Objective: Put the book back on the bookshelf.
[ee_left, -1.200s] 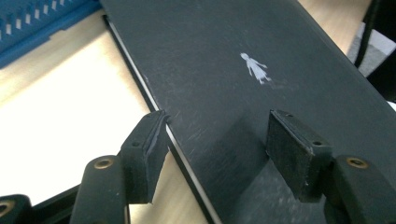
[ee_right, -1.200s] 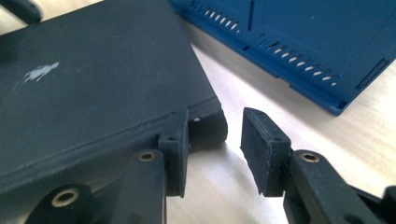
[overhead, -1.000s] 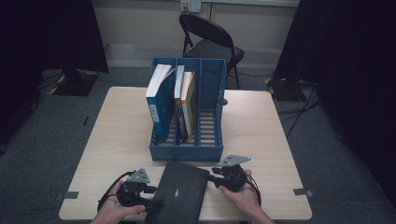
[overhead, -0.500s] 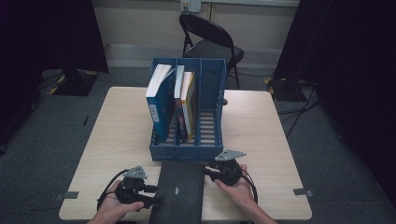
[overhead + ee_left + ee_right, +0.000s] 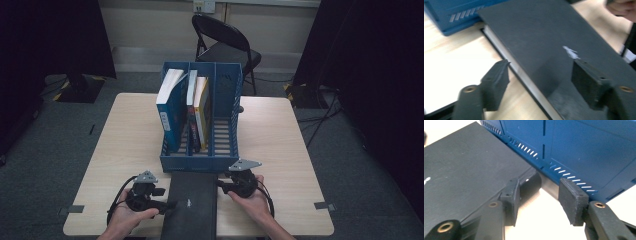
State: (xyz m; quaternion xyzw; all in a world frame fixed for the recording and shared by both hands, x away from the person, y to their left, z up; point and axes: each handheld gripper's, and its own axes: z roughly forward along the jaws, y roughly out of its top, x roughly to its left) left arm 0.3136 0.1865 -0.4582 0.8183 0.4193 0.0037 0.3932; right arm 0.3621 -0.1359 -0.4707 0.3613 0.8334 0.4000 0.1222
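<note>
Flat on the pale wooden table (image 5: 280,150), between the left gripper (image 5: 169,204) and the right gripper (image 5: 218,186): a large black hardcover book (image 5: 192,207), not yet filed in the blue slatted plastic book rack (image 5: 225,125) just ahead. Both sets of jaws just opened, now spread at the cover's edges, pinching nothing. Compared with a second ago: book straighter, drawn nearer the table edge.

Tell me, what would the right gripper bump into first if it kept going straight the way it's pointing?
Probably the black book: its corner sits just ahead of the right gripper, between the open jaws. Right behind stands the blue file rack. Depth is hard to judge.
</note>
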